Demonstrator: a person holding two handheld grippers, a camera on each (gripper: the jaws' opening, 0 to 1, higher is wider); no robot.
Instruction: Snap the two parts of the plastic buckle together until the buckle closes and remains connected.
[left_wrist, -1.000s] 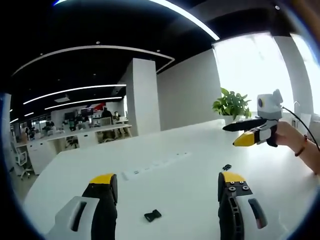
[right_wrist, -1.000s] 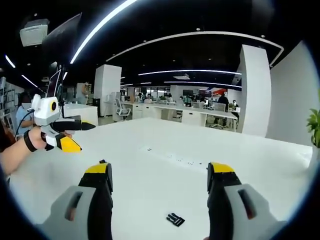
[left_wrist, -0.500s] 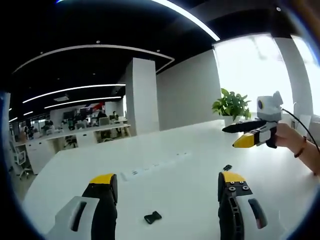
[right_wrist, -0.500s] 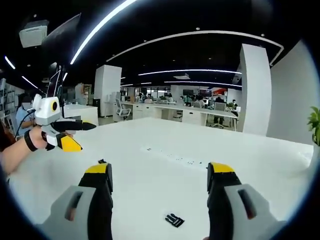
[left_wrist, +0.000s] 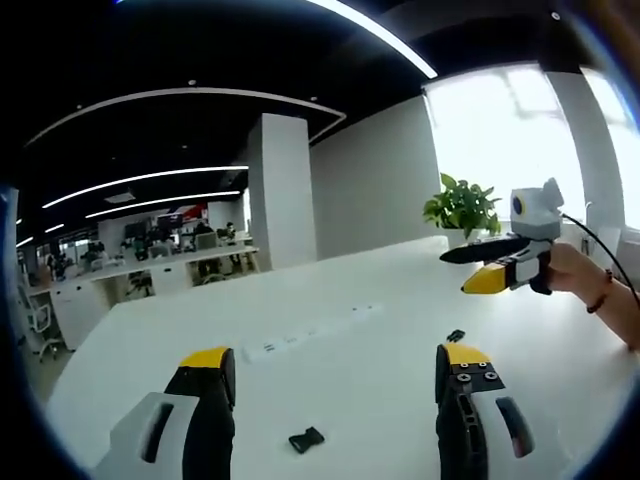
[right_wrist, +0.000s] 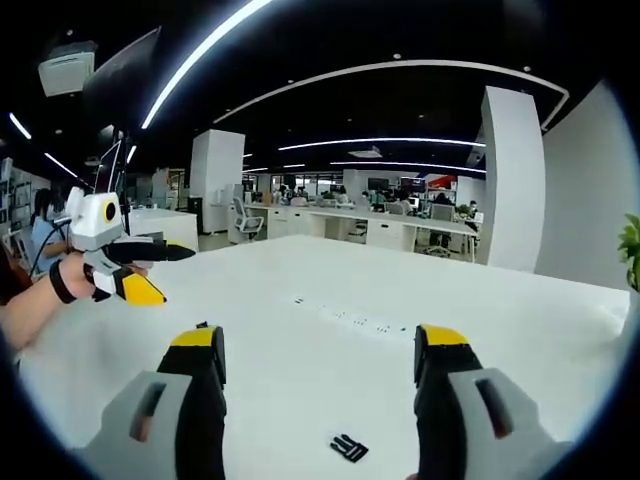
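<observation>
Both grippers up over the white tabletop (left_wrist: 380, 370), nothing picked up yet. My left gripper (left_wrist: 335, 375): jaws wide apart, empty. Right gripper (right_wrist: 318, 355): jaws wide apart too, empty.

Buckle parts, both small, black, lying flat on the tabletop, well apart from each other:
- piece A (left_wrist: 305, 439): between my left jaws in the left gripper view, low in frame, nearer the left-hand jaw.
- piece B (left_wrist: 455, 335): further out, just above the tip of the right-hand jaw in the left gripper view. In the right gripper view a black piece w/ visible prongs (right_wrist: 347, 447) lies between the right jaws; prob. the same piece B, can't confirm.

Which end of A faces which way: too small to tell.

Other items: recessed strip of sockets (left_wrist: 310, 333) along the tabletop midline; potted plant (left_wrist: 462, 208) at the far edge.

Risks from here (judgement):
1. Pieces are thin and low on a smooth top. Jaws closing from too high prob. skate over or flick the piece away; approach needs to be near tabletop level.
2. Grip across the release tabs or the prongs → prongs squeezed, won't seat, or no click.
3. Orientation unknown → may bring wrong ends together; check before pushing.
4. Misaligned push w/ two free-held halves → twist out of the jaws, piece drops, poss. slides out of view.
5. Partial insertion looks closed but separates on release.
</observation>
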